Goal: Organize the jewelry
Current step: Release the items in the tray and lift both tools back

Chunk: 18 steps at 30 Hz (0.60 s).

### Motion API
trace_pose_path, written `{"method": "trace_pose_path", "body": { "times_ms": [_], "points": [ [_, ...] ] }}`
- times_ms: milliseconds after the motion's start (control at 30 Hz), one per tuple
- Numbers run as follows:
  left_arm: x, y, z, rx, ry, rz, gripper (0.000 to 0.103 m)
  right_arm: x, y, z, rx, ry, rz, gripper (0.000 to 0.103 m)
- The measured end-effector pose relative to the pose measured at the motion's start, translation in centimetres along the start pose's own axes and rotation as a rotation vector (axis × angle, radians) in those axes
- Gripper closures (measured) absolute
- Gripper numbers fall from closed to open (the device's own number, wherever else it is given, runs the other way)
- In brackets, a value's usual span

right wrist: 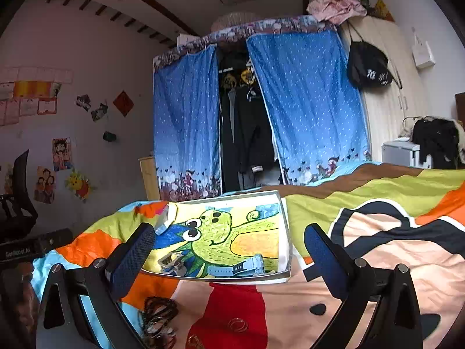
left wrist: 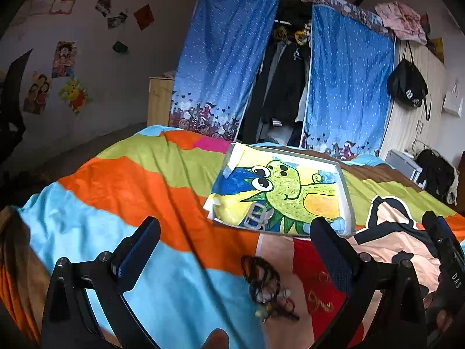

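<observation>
Bed with jewelry heap, tray, two grippers — nothing held.

Left gripper: fingers spread wide, empty, hovering over the bedspread with the heap below and between them. Right gripper: fingers likewise wide apart and empty, pointed toward the tray. Jewelry heap: a dark tangle of beaded bracelets and hoops — lying on the bedspread near the tray's near edge, apart from it; blurred in the left view. Two thin gold rings lie separately on the red patch just beside the heap. Tray: shallow, white-rimmed, lined with a green cartoon drawing, resting on the bed. Inside it, along the near edge, a pale blue watch and a silver buckle-like piece.
</observation>
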<state>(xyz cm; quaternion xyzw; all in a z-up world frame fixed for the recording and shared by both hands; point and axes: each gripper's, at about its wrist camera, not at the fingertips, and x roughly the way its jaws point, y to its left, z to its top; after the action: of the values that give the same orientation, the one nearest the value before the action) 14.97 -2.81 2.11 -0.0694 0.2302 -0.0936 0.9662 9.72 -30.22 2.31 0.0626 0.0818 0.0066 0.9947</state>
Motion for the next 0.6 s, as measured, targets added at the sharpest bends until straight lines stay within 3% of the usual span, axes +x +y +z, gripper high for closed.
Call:
{"method": "trace_pose_path", "body": {
  "times_ms": [167, 333, 600],
  "points": [
    [-3.4, 0.3, -1.4, 0.009, -0.028, 0.006, 0.002, -3.9, 1.5, -0.4, -0.023, -0.019, -0.009, 0.000],
    [-6.3, 0.0, -3.4, 0.048, -0.040, 0.011, 0.002, -7.2, 2.5, -1.5, -0.022, 0.019, -0.014, 0.000],
    [-7.6, -0.1, -6.9, 0.091, 0.072, -0.011, 0.002, -9.1, 3.9, -3.6, -0.026, 0.163, -0.077, 0.000]
  ]
}}
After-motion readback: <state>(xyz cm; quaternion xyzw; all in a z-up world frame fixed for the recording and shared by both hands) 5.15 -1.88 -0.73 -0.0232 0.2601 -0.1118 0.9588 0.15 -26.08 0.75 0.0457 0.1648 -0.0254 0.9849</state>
